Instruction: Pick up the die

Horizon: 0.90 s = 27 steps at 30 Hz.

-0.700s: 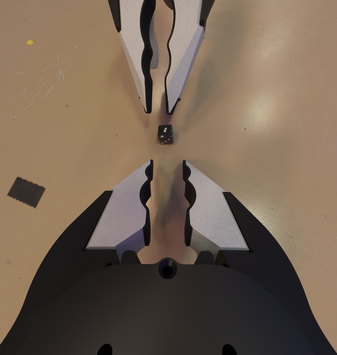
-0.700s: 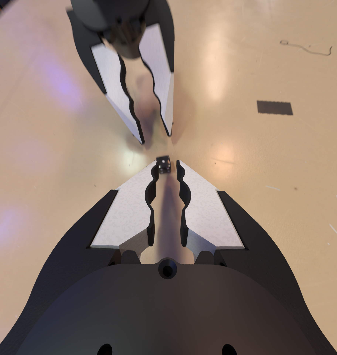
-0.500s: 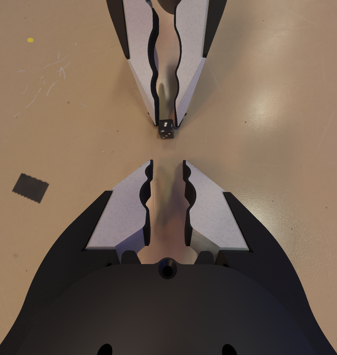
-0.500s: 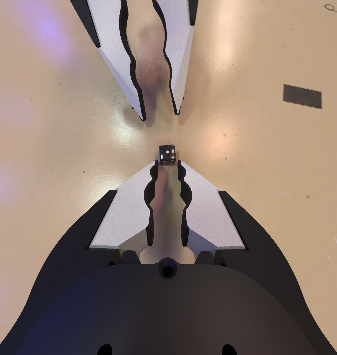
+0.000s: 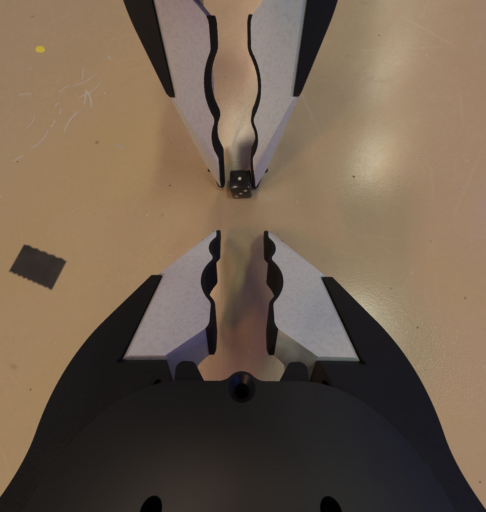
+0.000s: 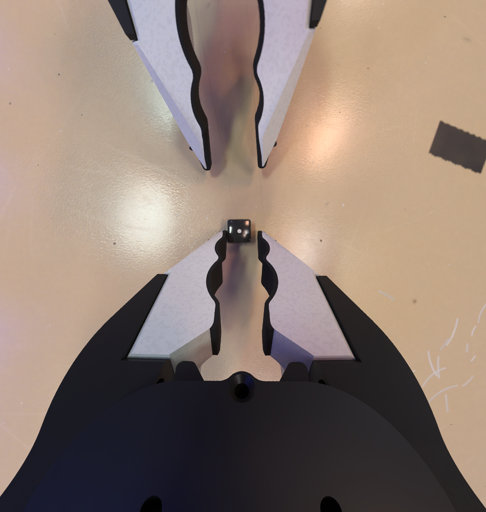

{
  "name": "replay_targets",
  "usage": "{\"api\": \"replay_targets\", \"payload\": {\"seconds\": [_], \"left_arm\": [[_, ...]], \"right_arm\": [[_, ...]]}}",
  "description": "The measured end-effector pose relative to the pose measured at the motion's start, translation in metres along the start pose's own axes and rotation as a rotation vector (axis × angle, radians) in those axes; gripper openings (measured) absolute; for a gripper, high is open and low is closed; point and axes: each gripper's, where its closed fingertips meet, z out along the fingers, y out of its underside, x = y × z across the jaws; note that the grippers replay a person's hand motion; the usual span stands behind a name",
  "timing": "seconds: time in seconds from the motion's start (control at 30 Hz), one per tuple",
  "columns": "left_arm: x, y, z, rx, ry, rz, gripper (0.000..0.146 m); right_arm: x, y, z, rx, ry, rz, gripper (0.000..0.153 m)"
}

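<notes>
Left wrist view: my left gripper [image 5: 242, 232] is spread, nothing in it. The black die [image 5: 240, 184] sits on the tan table [image 5: 375, 221] just beyond, set between the tips of my right gripper [image 5: 237, 182] coming in from the far side.

Right wrist view: right gripper [image 6: 242, 235] parted around die [image 6: 238, 231], left tip touching, right tip clear. Left gripper [image 6: 233, 166] faces it, apart.

Light was warm, soft; glare patches lay beside die [image 6: 238, 230]; tabletop [image 6: 70, 166] glossy; wide-angle edge bending.
</notes>
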Motion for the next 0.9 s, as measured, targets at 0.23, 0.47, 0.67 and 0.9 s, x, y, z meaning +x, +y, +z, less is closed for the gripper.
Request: {"api": "replay_targets", "payload": {"seconds": [0.23,0.47,0.67,0.9], "left_arm": [[-0.0001,0.0000,0.0000,0.001,0.009,-0.011,0.031],[0.0001,0.0000,0.0002,0.002,0.005,-0.006,0.030],[-0.0003,-0.0001,0.0001,0.007,0.019,-0.029,0.031],[0.0003,0.0010,0.0011,-0.001,0.018,-0.023,0.031]], "right_arm": [[-0.0029,-0.0014,0.0008,-0.078,-0.016,0.001,0.016],[-0.0033,-0.0014,0.0007,-0.069,-0.022,0.036,0.016],[-0.0028,-0.0008,0.0005,-0.054,-0.028,0.047,0.016],[-0.0030,-0.0003,0.0001,-0.076,-0.022,0.072,0.016]]}}
